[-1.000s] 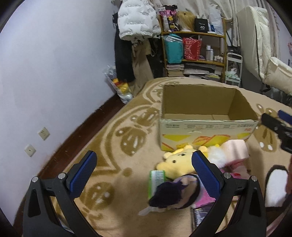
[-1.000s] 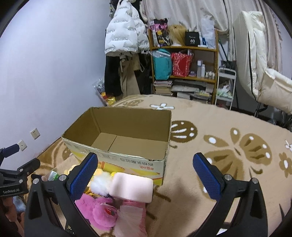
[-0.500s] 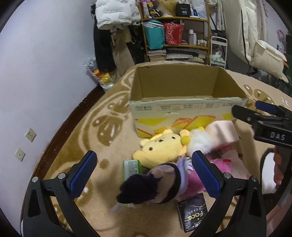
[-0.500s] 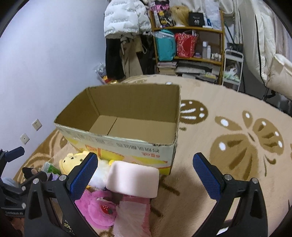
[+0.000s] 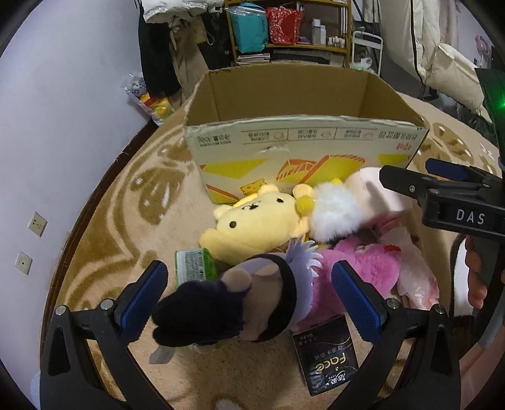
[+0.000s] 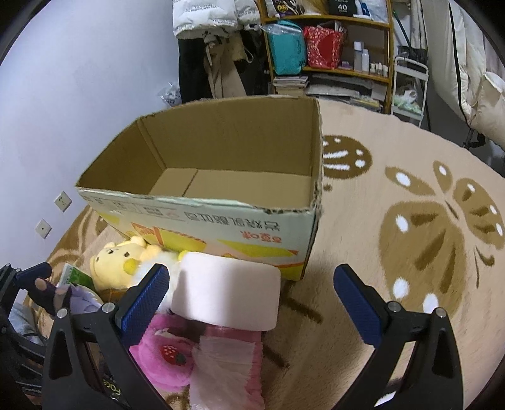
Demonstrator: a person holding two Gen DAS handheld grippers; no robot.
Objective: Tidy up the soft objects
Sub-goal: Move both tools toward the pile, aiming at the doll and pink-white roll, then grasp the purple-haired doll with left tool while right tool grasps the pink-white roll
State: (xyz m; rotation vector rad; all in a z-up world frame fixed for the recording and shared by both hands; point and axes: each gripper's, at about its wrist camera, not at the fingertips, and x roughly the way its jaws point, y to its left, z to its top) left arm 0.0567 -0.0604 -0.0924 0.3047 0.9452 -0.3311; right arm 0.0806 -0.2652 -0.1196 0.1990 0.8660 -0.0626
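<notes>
The cardboard box stands open and empty on the rug, with bare rug to its right and the soft toys heaped against its near wall. Only the left wrist view shows the dark-haired doll lying between the wide-apart fingers of the left claw. The right claw, also spread and holding nothing, hovers over the pink cushion.

Wooden shelf against far wall, holding teal bag and red bag. White puffer jacket hanging beside it. Beige patterned rug covers floor.
</notes>
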